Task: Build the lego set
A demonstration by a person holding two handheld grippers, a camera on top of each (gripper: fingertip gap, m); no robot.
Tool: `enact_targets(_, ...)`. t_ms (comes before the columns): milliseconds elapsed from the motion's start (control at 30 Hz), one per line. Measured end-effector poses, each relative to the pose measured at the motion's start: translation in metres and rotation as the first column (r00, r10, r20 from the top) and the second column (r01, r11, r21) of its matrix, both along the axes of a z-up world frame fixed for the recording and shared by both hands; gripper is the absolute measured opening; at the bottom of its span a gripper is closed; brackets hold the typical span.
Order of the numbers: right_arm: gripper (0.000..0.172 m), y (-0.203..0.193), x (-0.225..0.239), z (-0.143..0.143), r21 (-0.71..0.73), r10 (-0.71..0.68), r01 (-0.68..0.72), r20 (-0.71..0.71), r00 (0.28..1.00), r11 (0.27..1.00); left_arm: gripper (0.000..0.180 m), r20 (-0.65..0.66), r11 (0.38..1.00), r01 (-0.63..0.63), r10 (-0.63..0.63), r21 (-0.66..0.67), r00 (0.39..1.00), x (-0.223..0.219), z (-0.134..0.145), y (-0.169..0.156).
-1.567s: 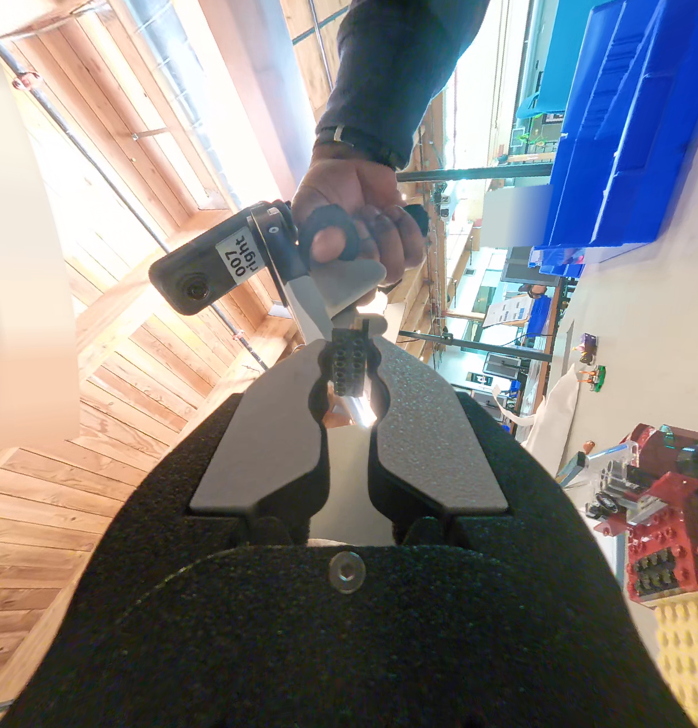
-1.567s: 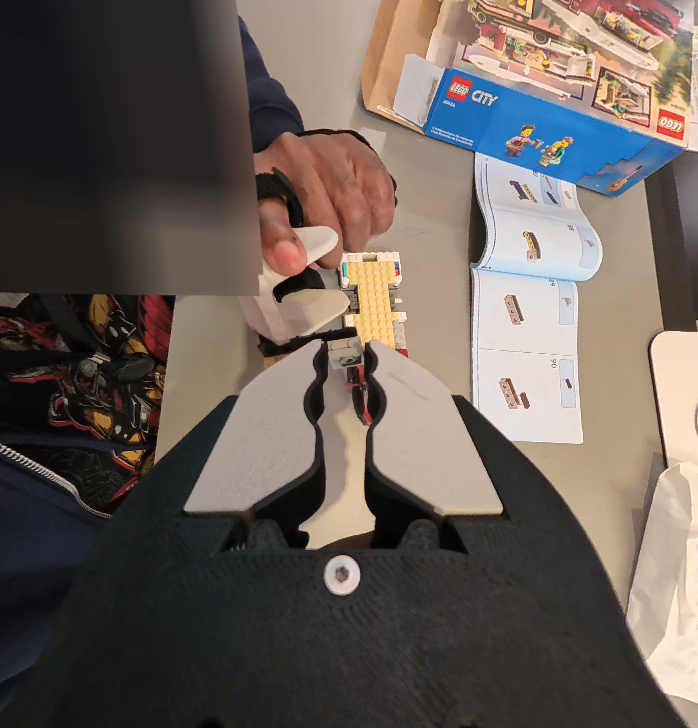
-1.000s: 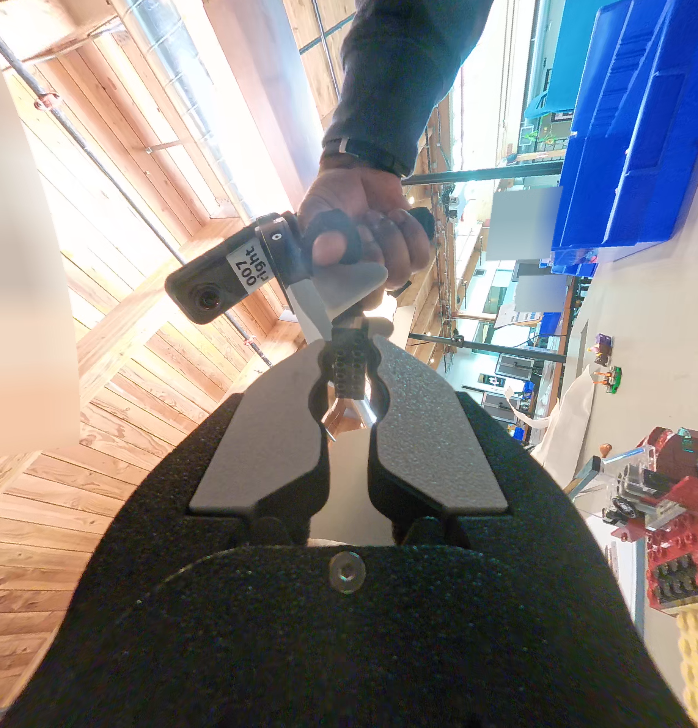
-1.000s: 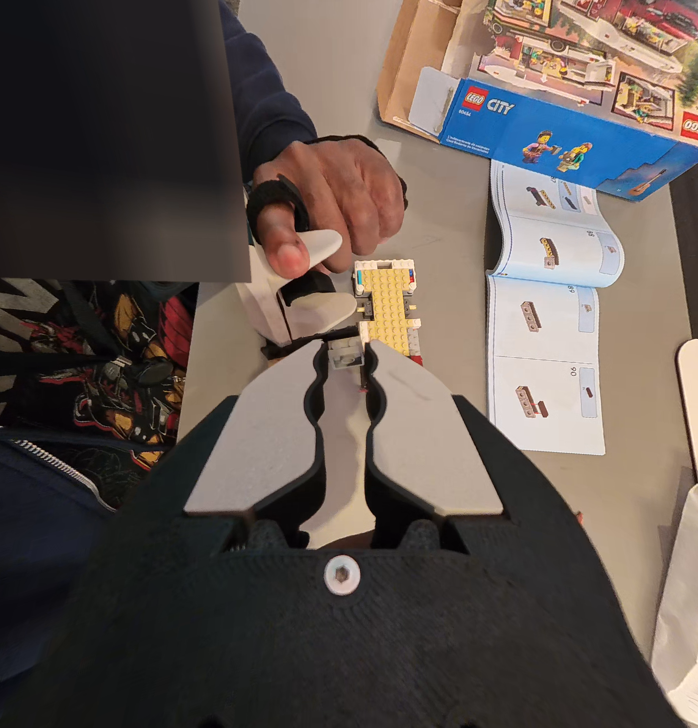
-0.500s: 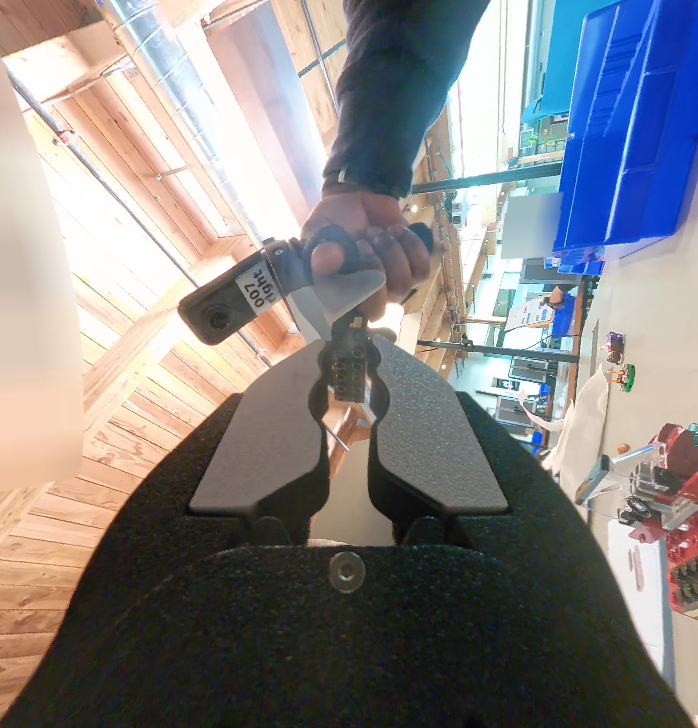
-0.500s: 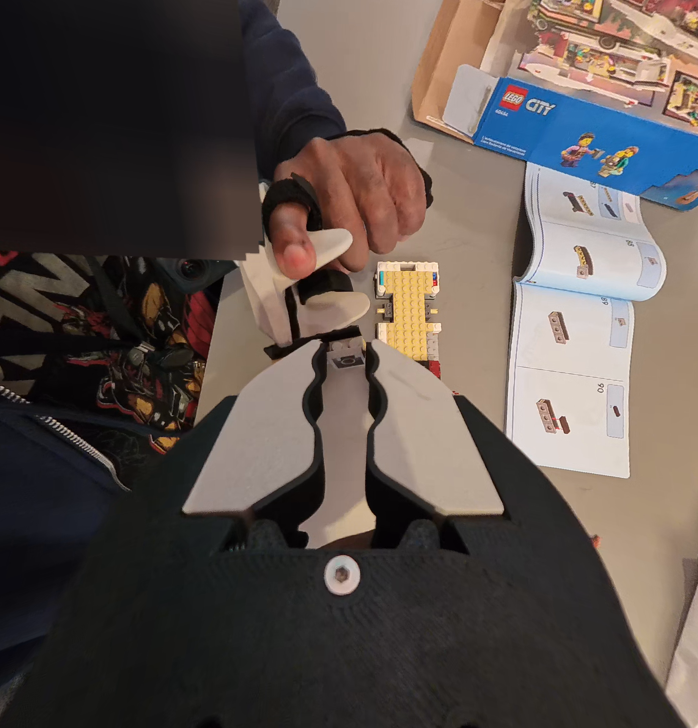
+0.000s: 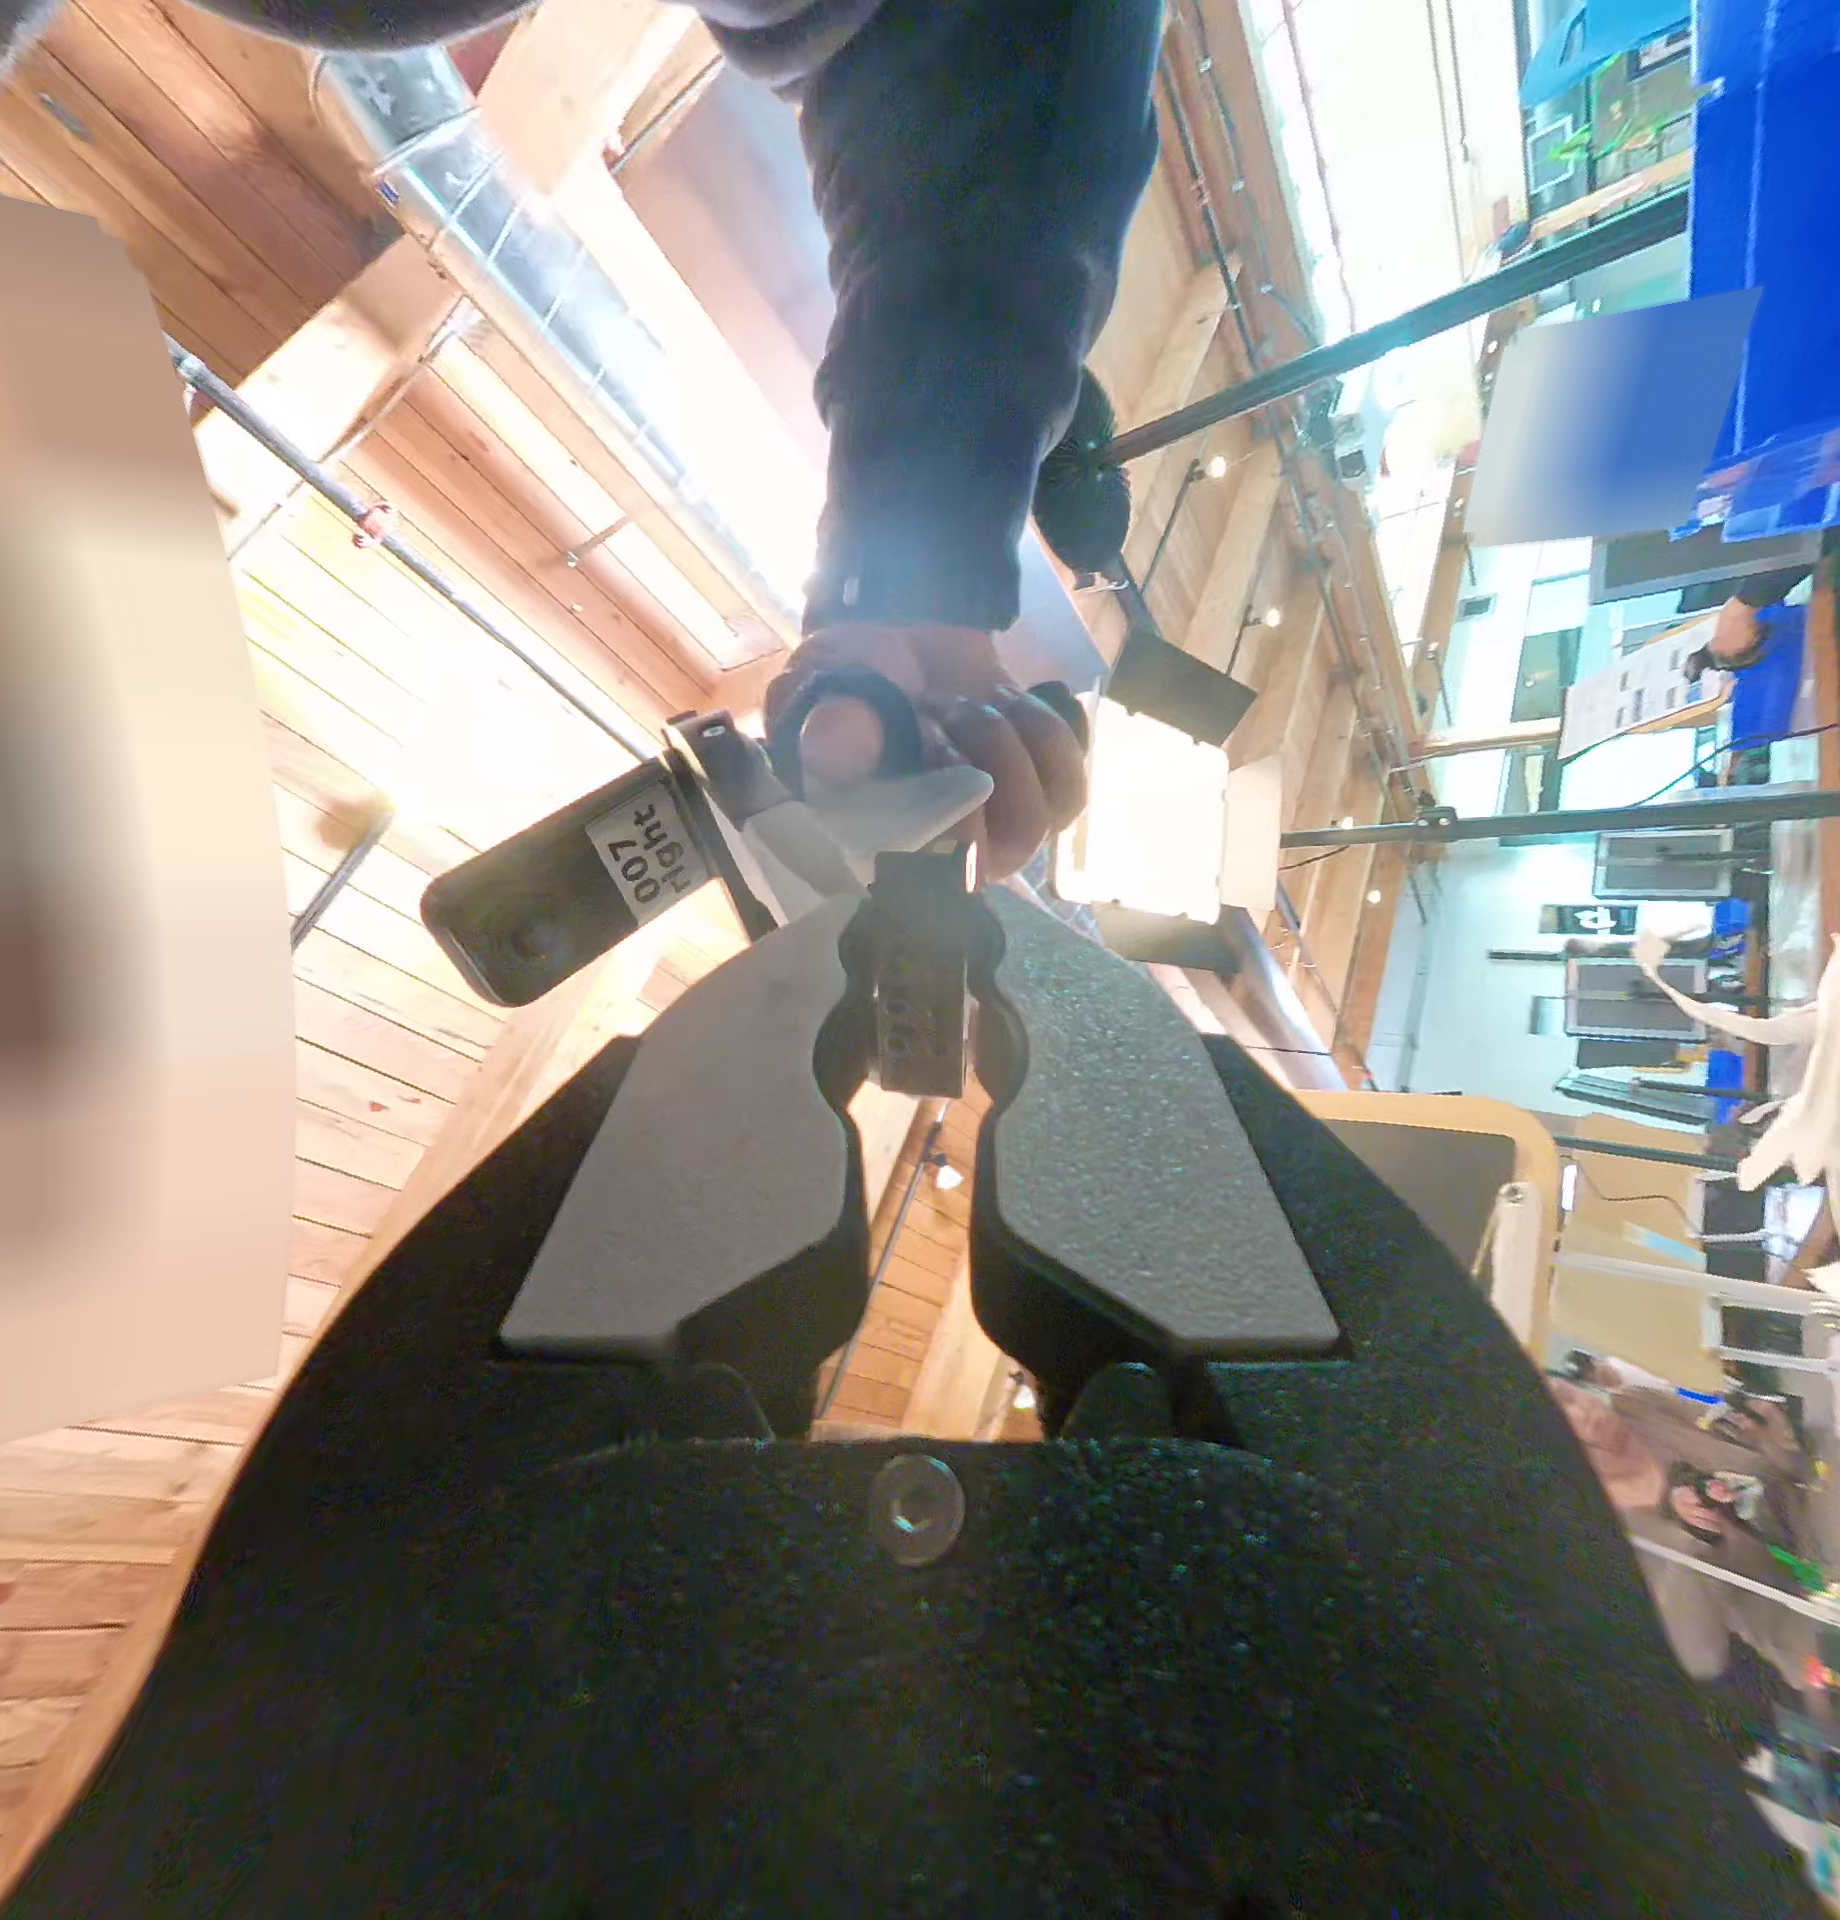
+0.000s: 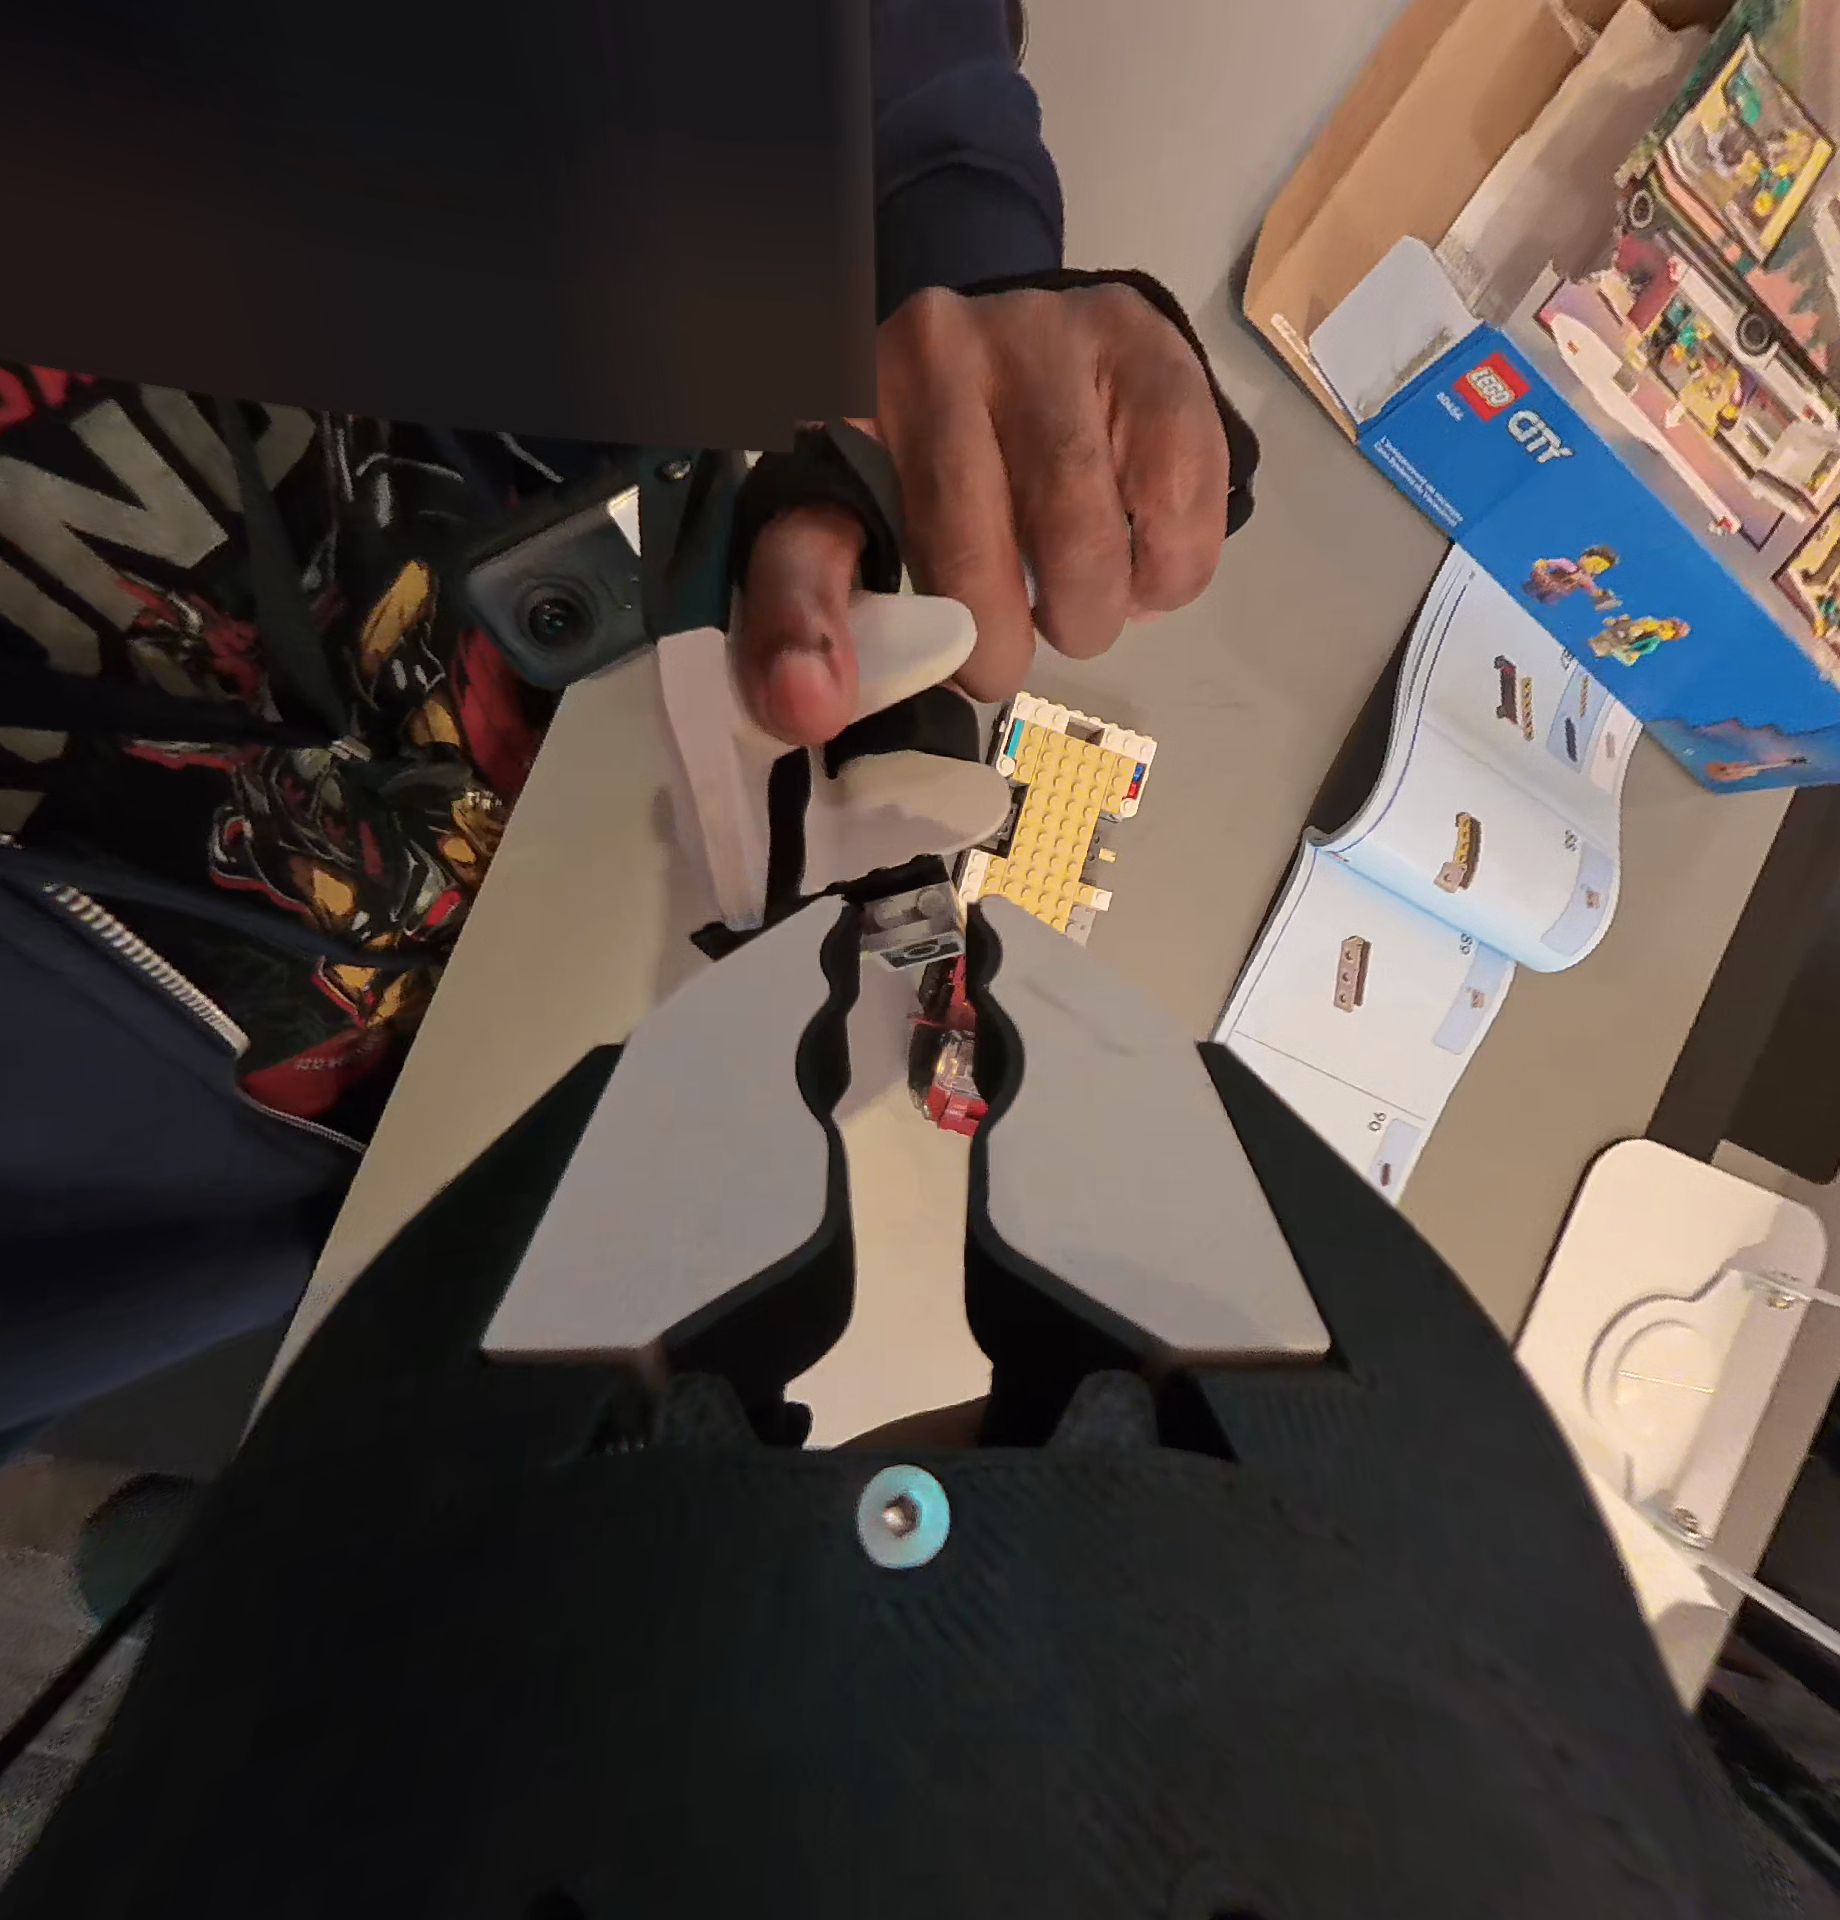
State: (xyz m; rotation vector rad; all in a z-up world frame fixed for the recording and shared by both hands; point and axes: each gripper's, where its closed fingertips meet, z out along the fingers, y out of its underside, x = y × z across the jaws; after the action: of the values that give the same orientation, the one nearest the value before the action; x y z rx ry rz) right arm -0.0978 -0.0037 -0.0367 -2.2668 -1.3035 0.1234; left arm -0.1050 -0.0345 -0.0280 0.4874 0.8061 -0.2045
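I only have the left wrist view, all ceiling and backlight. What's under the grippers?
Observer: A grey table, with a yellow toy-brick plate lying just beyond the right gripper.
Operator: My brick looks black. True colour?
Observer: Can't tell; in the right wrist view the left gripper's fingers cover it.
Operator: What is the right gripper holding?
Observer: A small grey brick, its studs showing, sits between the fingertips.
Operator: Anything else around?
Observer: An open instruction booklet and a blue set box.

Right tongs (image 8: 911, 925) meet the left tongs (image 8: 885, 821) tip to tip at 12 o'clock. Yellow studded brick plate (image 8: 1067, 821) and open white instruction booklet (image 8: 1435, 873) crowd 1–2 o'clock; bare grey desk (image 8: 1207, 145) lies beyond.
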Motion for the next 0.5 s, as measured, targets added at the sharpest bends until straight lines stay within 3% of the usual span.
enact_targets(500,0.026,-0.006,-0.014,0.016,0.011,0.044,-0.045,0.095,0.994,0.999,0.015,0.084,0.999,-0.008,0.005,0.04,0.996,-0.015,0.014,-0.005)
